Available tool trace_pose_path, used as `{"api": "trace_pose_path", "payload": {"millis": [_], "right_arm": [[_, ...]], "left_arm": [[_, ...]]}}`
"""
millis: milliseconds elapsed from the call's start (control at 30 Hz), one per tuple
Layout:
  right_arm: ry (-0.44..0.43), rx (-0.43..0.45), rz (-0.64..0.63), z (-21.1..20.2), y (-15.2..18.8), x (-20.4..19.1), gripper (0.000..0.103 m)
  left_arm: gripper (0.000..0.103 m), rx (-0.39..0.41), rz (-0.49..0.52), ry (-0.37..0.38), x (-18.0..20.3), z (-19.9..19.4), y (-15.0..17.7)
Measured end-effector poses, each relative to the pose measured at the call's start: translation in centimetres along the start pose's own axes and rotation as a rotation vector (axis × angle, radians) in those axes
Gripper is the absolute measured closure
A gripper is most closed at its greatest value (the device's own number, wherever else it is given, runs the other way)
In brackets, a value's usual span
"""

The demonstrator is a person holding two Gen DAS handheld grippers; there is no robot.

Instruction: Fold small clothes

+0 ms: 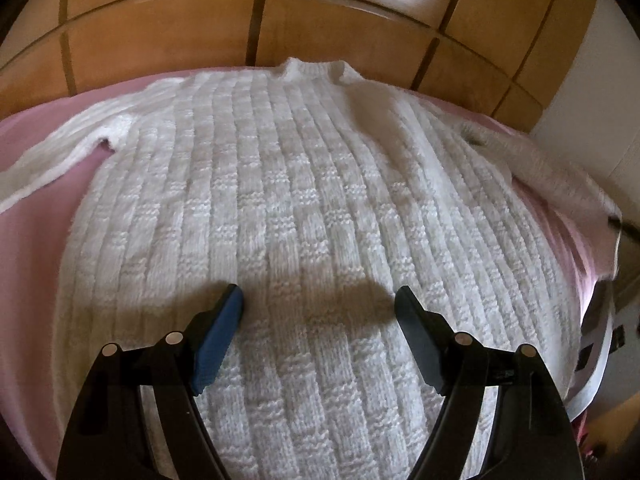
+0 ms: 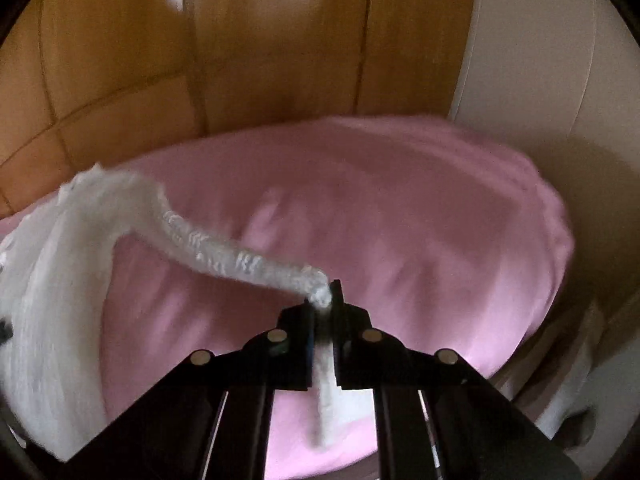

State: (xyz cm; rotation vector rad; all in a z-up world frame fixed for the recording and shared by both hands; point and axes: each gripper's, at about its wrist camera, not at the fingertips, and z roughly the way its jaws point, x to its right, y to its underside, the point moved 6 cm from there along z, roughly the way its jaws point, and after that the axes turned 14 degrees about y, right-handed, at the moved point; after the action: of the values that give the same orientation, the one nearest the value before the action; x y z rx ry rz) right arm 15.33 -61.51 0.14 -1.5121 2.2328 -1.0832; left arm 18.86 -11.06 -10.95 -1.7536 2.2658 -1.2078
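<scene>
the white sweater point(image 1: 312, 200) lies flat on the pink bed point(image 2: 400, 208). the left hand-held gripper point(image 1: 319, 300) hovers wide open over its near hem, holding nothing. the right hand-held gripper point(image 2: 323, 294) is clamped on the sleeve point(image 2: 224, 250).

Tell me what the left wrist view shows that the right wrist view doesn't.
Left wrist only: the white knit sweater spread flat, collar far, and the left gripper open above its lower body.
Right wrist only: the right gripper shut on the sleeve, which is lifted off the sheet.
Both: the pink sheet and the wooden panelling behind.
</scene>
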Motion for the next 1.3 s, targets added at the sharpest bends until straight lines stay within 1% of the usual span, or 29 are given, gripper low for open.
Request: {"api": "trace_pose_path", "payload": {"millis": [67, 100, 167, 200, 233, 267, 300, 333, 367, 400, 433, 500, 567, 633, 700, 733, 800, 833, 867, 933, 967, 1067, 1100, 1133, 1167, 1200, 1233, 1267, 1300], "right_arm": [[0.038, 0.007, -0.010, 2.1, -3.7, 1.0, 0.097], [0.060, 0.007, -0.020, 2.8, -4.9, 1.2, 0.097], [0.140, -0.014, -0.042, 6.5, -8.1, 1.4, 0.097], [0.170, -0.031, -0.041, 8.1, -9.1, 1.6, 0.097], [0.200, -0.049, -0.032, 10.1, -10.5, 1.7, 0.092], [0.230, -0.056, -0.014, 11.7, -11.7, 1.9, 0.084], [0.249, -0.052, 0.011, 12.3, -12.2, 2.0, 0.067], [0.265, -0.034, 0.058, 13.0, -12.9, 1.9, 0.044], [0.273, -0.011, 0.122, 12.9, -13.4, 2.2, 0.033], [0.270, 0.000, 0.156, 12.9, -13.7, 2.2, 0.026], [0.248, 0.009, 0.184, 12.5, -13.7, 1.9, 0.027], [0.141, -0.034, 0.167, 11.8, -11.9, -0.1, 0.027], [-0.013, -0.073, 0.143, 10.0, -9.3, -2.9, 0.028], [-0.176, -0.114, 0.110, 7.7, -6.3, -5.8, 0.028], [-0.367, -0.170, 0.090, 4.5, -2.7, -9.4, 0.028], [-0.431, -0.195, 0.078, 3.6, -1.5, -10.6, 0.028], [-0.567, -0.262, 0.031, 1.0, 2.4, -13.7, 0.028], [-0.615, -0.297, 0.007, -0.1, 4.2, -15.1, 0.028], [-0.646, -0.326, -0.018, -1.0, 6.0, -16.2, 0.028], [-0.672, -0.369, -0.046, -2.3, 8.8, -17.5, 0.030], [-0.678, -0.389, -0.054, -2.9, 10.2, -17.8, 0.030], [-0.694, -0.393, -0.037, -4.9, 12.0, -17.9, 0.031], [-0.703, -0.407, -0.030, -5.4, 12.8, -17.8, 0.037], [-0.700, -0.410, -0.034, -5.8, 13.3, -17.8, 0.048], [-0.681, -0.403, -0.051, -6.1, 13.7, -17.8, 0.055], [-0.654, -0.394, -0.065, -6.2, 13.5, -17.9, 0.074], [-0.624, -0.391, -0.075, -5.3, 13.6, -17.7, 0.088], [-0.613, -0.396, -0.076, -4.8, 13.6, -17.7, 0.090], [-0.609, -0.394, -0.072, -5.0, 13.0, -17.6, 0.091]], "left_arm": [[0.026, -0.007, -0.003, 0.001, 0.0, 0.1, -0.2], [0.026, -0.010, -0.006, 0.002, 0.0, 0.1, -0.2], [0.026, -0.011, -0.020, 0.006, -0.2, 0.2, -0.5], [0.026, -0.010, -0.025, 0.006, -0.2, 0.2, -0.5], [0.026, -0.009, -0.030, 0.004, -0.2, 0.3, -0.5], [0.026, -0.008, -0.034, 0.000, -0.2, 0.3, -0.6], [0.026, -0.007, -0.036, -0.002, -0.2, 0.4, -0.6], [0.026, -0.007, -0.038, -0.003, -0.1, 0.3, -0.5], [0.026, -0.008, -0.039, 0.000, -0.1, 0.3, -0.5], [0.026, -0.006, -0.043, 0.006, -0.1, 0.0, -0.5], [0.026, -0.003, -0.050, 0.014, -0.2, -0.2, -0.5], [0.026, 0.011, -0.082, 0.029, -0.8, -0.9, -0.7], [0.026, 0.034, -0.113, 0.019, -1.7, -2.1, -0.8], [0.026, 0.074, -0.136, -0.008, -3.0, -4.1, -1.0], [0.026, 0.113, -0.161, -0.037, -4.8, -6.1, -1.0], [0.026, 0.126, -0.176, -0.054, -5.8, -7.0, -0.8], [0.026, 0.145, -0.230, -0.095, -8.1, -8.5, 0.1], [0.026, 0.145, -0.263, -0.105, -9.3, -9.2, 0.9], [0.026, 0.144, -0.282, -0.112, -10.0, -9.5, 1.3], [0.026, 0.145, -0.328, -0.126, -11.6, -10.5, 3.0], [0.026, 0.139, -0.346, -0.116, -11.9, -10.8, 3.7], [0.026, 0.113, -0.381, -0.043, -12.1, -10.9, 6.0], [0.026, 0.111, -0.369, -0.025, -11.7, -10.9, 6.5], [0.031, 0.108, -0.344, -0.010, -11.2, -10.8, 6.8], [0.038, 0.105, -0.332, -0.003, -10.6, -10.8, 7.3], [0.057, 0.094, -0.310, -0.004, -10.2, -10.5, 7.5], [0.080, 0.086, -0.297, -0.015, -10.0, -10.3, 7.5], [0.087, 0.078, -0.286, -0.024, -9.9, -10.2, 7.5], [0.094, 0.082, -0.282, -0.009, -9.7, -10.4, 7.3]]}}
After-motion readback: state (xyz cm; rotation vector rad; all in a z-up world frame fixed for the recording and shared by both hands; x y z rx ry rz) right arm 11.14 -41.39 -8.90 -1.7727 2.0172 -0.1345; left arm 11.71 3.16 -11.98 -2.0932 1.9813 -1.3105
